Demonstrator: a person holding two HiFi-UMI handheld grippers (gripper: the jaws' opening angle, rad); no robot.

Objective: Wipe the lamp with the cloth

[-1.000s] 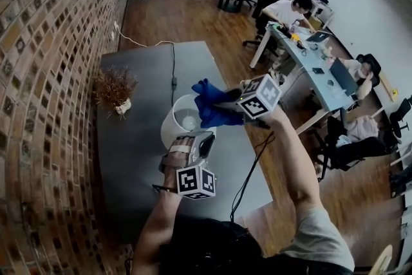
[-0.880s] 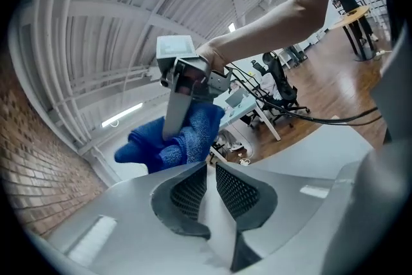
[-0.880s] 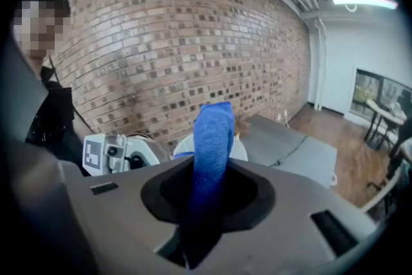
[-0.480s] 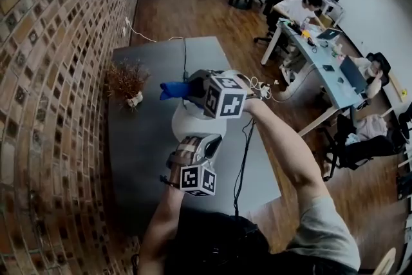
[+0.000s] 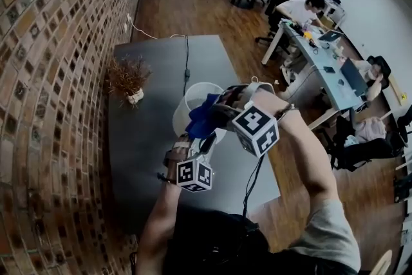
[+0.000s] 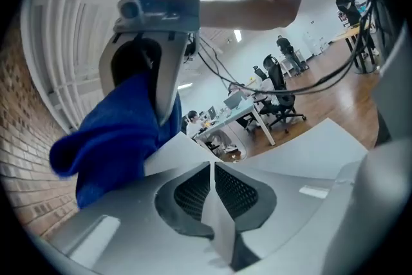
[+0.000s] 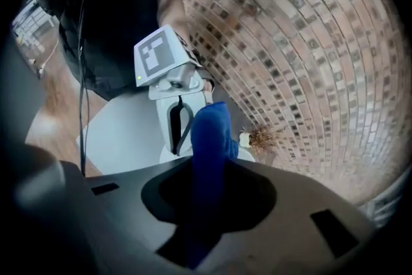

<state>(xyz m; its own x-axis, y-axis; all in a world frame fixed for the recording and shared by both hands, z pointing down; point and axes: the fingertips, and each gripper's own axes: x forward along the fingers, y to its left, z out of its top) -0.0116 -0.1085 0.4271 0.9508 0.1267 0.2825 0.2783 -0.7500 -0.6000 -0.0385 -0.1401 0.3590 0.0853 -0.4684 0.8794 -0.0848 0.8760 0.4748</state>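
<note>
1. Two grippers meet at the lamp (image 5: 193,98). It stands upright on the grey tabletop (image 5: 145,138), long axis vertical, with the open top of its white shade (image 5: 190,94) facing up toward the head camera.
2. The left gripper (image 5: 196,143) comes at the lamp from the person's side. It is clenched on a thin white edge of the shade, and its own view shows that edge as a narrow sheet pinched between the closed jaws.
3. The right gripper (image 5: 219,114) is clamped on the blue cloth (image 5: 201,119). It is tipped steeply downward, with its marker cube toward the person.
4. In the right gripper view the cloth is a narrow fold running straight out from the jaws along the gripper's own line, its loose end past the fingertips.
5. In the head view the cloth bunches just ahead of the right gripper's fingertips, against the near side of the shade. It is directly beyond the left gripper's tips, and the left gripper view shows it hanging up and to the left of the jaws.
6. Beyond both grippers, a dried plant (image 5: 129,77) sits by the brick wall (image 5: 51,74). A dark cable (image 5: 187,61) runs away from the lamp across the tabletop.
</note>
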